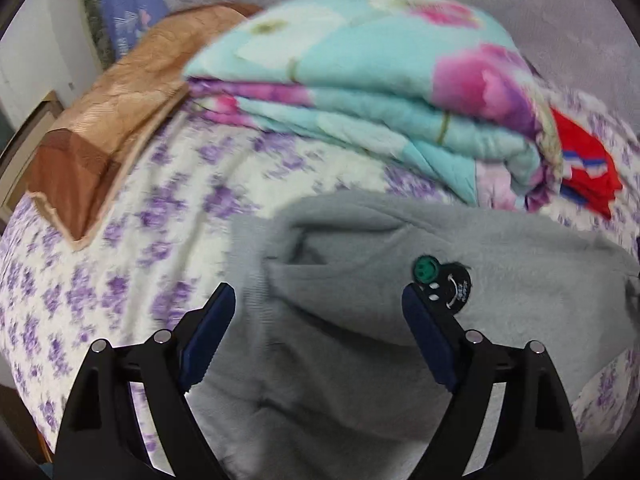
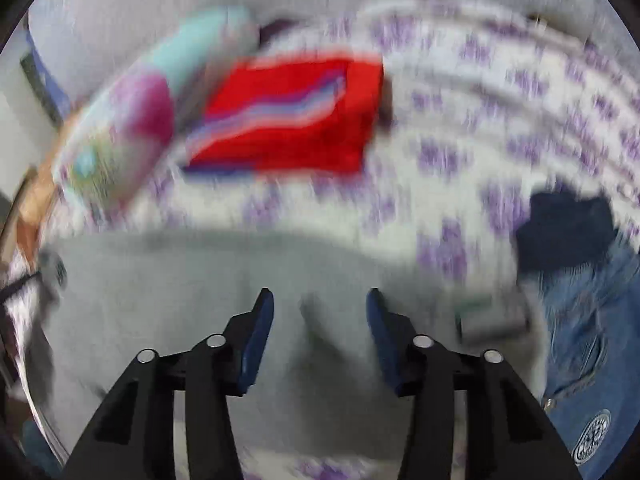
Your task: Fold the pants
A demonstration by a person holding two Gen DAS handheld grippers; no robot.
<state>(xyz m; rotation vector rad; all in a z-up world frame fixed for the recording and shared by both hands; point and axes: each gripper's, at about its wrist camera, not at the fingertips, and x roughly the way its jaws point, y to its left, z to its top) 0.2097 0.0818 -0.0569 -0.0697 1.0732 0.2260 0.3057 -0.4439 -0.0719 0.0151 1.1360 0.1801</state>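
Observation:
Grey fleece pants point(image 1: 360, 320) lie rumpled on the flowered bedspread point(image 1: 140, 240), with a black and green smiley patch point(image 1: 444, 282) showing. My left gripper point(image 1: 318, 296) is open just above them, its fingers astride a fold. In the blurred right wrist view the grey pants point(image 2: 180, 300) spread below my right gripper point(image 2: 320, 300), which is open over a crease with nothing between the fingers.
A folded turquoise and pink quilt point(image 1: 380, 92) and a brown pillow point(image 1: 120, 112) lie behind. A folded red garment point(image 2: 296, 116) lies beyond the pants. Blue jeans point(image 2: 592, 340) and a dark cloth point(image 2: 568, 232) lie to the right.

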